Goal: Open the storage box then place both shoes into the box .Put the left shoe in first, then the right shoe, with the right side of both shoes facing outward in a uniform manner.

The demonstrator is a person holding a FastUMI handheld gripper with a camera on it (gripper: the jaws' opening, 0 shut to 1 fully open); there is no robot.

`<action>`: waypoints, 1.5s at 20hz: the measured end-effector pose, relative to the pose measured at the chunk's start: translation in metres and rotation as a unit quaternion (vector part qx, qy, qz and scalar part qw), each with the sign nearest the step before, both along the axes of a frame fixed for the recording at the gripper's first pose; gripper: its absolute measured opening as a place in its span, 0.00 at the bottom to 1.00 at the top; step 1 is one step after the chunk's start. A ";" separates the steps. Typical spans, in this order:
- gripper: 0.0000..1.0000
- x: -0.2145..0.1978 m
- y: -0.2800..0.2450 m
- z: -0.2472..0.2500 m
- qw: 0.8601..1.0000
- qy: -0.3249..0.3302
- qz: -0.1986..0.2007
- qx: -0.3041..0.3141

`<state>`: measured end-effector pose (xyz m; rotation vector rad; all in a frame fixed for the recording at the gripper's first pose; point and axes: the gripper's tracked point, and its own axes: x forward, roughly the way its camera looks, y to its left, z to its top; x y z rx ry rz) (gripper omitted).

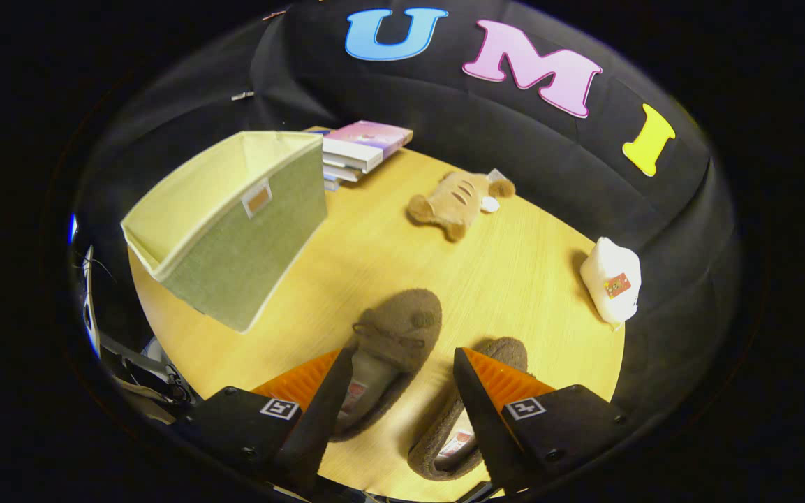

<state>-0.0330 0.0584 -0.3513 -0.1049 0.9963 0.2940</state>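
A green fabric storage box (234, 223) stands open on the wooden table (514, 279), off to the left beyond the fingers, its pale inside showing. Two brown fuzzy shoes lie side by side near the table's front. The left one (392, 342) lies between the fingers with its toe pointing away; its heel is partly hidden by the left finger. The right one (458, 433) lies under and behind the right finger, mostly covered. My gripper (402, 363) is open above the shoes, holding nothing.
A stack of books (360, 150) sits behind the box at the table's far edge. A tan plush toy (454, 202) lies in the middle far part. A white pouch (611, 279) rests at the table's right edge. Black cloth walls the booth.
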 end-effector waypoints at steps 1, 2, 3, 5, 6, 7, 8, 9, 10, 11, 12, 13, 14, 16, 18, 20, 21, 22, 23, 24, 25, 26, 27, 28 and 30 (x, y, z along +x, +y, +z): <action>0.88 -0.001 -0.001 -0.011 1.000 0.010 -0.004 -0.004; 0.85 -0.001 -0.002 -0.021 1.000 0.017 -0.010 -0.006; 0.82 -0.001 -0.003 -0.032 0.999 0.027 -0.018 -0.007; 0.72 0.006 -0.005 -0.052 0.999 0.037 -0.038 -0.009; 0.68 0.008 -0.005 -0.061 0.998 0.043 -0.049 -0.009; 0.60 0.010 -0.004 -0.068 0.997 0.051 -0.061 -0.005; 0.52 0.012 -0.003 -0.074 0.995 0.059 -0.076 0.003; 0.43 0.014 -0.002 -0.079 0.993 0.067 -0.092 0.010; 0.34 0.014 -0.002 -0.081 0.991 0.075 -0.108 0.017; 0.29 0.015 -0.003 -0.083 0.989 0.081 -0.125 0.022; 0.24 0.016 -0.006 -0.084 0.986 0.083 -0.140 0.022; 0.13 0.017 -0.008 -0.083 0.984 0.086 -0.152 0.026; 0.10 0.015 -0.006 -0.082 0.983 0.087 -0.158 0.033; 0.07 0.013 -0.007 -0.078 0.982 0.089 -0.165 0.037; 0.07 0.013 -0.007 -0.066 0.980 0.080 -0.173 0.048; 0.07 0.015 -0.007 -0.048 0.979 0.071 -0.179 0.060; 0.07 0.019 -0.007 -0.036 0.979 0.062 -0.182 0.065; 0.07 0.022 -0.007 -0.024 0.979 0.055 -0.183 0.070; 0.07 0.026 -0.007 -0.011 0.979 0.049 -0.183 0.075; 0.07 0.029 -0.005 0.004 0.979 0.043 -0.182 0.081; 0.07 0.033 -0.002 0.020 0.979 0.039 -0.181 0.088; 0.07 0.038 0.002 0.035 0.979 0.035 -0.179 0.096; 0.07 0.045 0.007 0.050 0.978 0.031 -0.177 0.102; 0.07 0.051 0.011 0.067 0.978 0.025 -0.175 0.107; 0.07 0.069 0.024 0.101 0.979 0.003 -0.166 0.118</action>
